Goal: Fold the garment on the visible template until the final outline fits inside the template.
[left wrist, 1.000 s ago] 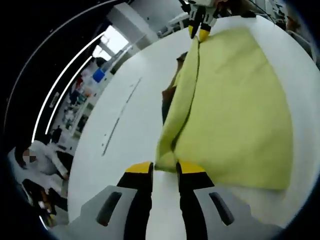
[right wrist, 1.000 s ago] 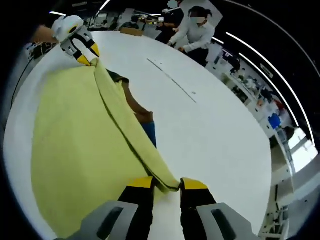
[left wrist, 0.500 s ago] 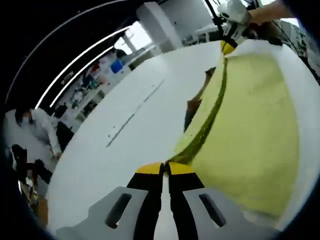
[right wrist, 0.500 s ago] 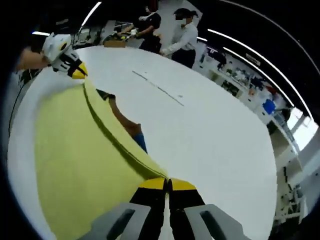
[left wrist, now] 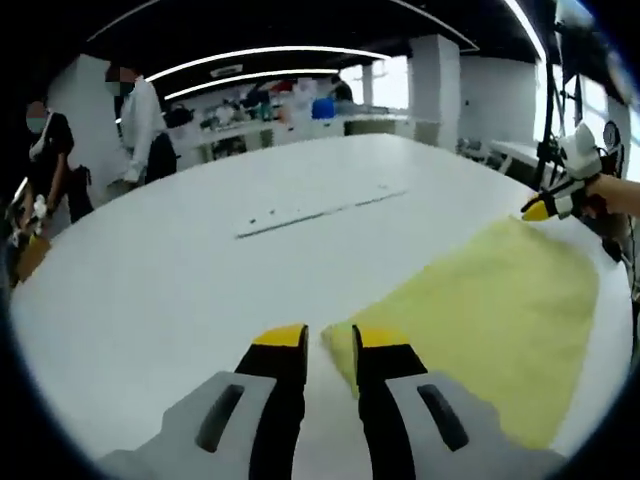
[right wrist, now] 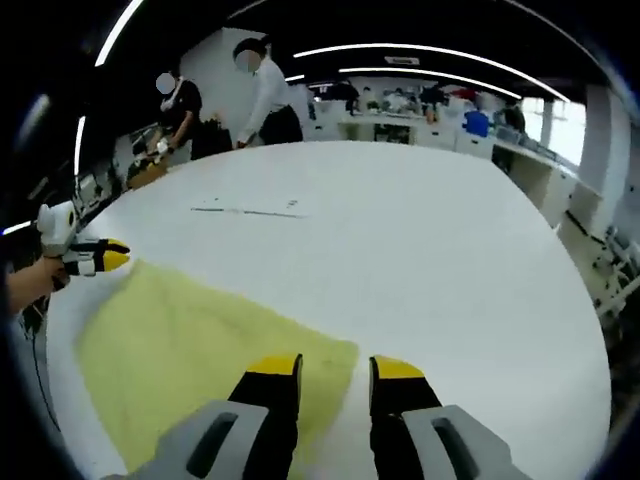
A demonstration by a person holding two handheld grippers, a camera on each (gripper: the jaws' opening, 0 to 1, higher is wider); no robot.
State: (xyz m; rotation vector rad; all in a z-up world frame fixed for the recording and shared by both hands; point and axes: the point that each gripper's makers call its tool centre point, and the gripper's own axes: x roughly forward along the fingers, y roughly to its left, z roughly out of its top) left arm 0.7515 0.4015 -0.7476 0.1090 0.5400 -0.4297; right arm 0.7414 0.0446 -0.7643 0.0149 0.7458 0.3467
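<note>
Left gripper and right gripper, jaws now parted, have released the yellow garment; we see it flat on the white counter, corners just beyond their tips.

No readable text, labels or signs.

Both grippers released the garment, now flat.

Grey grippers, seemingly yellow-tipped black jaws
</note>
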